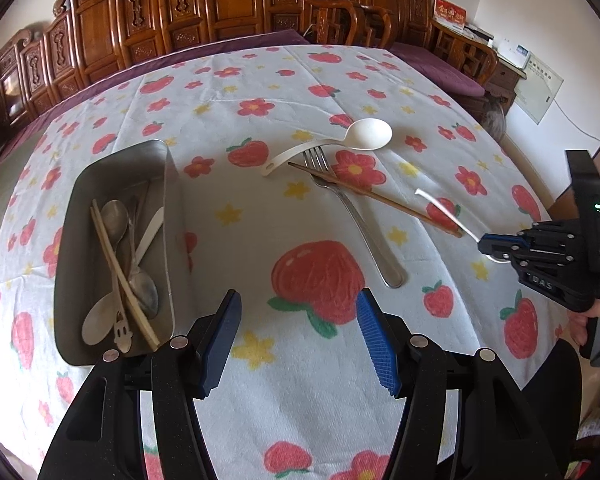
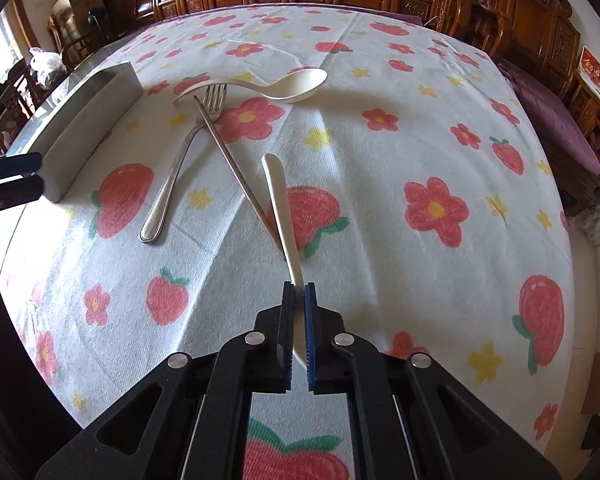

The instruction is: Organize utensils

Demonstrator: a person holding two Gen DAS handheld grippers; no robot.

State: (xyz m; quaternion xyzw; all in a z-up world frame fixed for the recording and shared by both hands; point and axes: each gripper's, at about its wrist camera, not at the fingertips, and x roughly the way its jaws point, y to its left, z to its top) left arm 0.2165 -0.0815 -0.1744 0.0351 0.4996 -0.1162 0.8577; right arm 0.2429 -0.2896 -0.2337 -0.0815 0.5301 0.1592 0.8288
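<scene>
My right gripper [image 2: 299,288] is shut on a slim white plastic utensil [image 2: 278,200]. Its free end points toward the middle of the table. In the left wrist view this gripper [image 1: 486,246] sits at the right edge, with the white utensil [image 1: 440,206] sticking out over the cloth. My left gripper [image 1: 299,296] is open and holds nothing, just right of a metal tray [image 1: 74,208]. The tray holds several spoons, chopsticks and a white utensil. On the cloth lie a white serving spoon [image 1: 368,134], a metal fork [image 1: 364,232] and a brown chopstick [image 1: 376,196] laid across the fork.
A strawberry-and-flower tablecloth [image 1: 260,92] covers the table. Carved wooden chairs [image 1: 228,4] line its far side, and a purple cushioned bench [image 2: 548,112] runs along the right. In the right wrist view the tray [image 2: 88,120] stands at the left, beside the left gripper [image 2: 20,176].
</scene>
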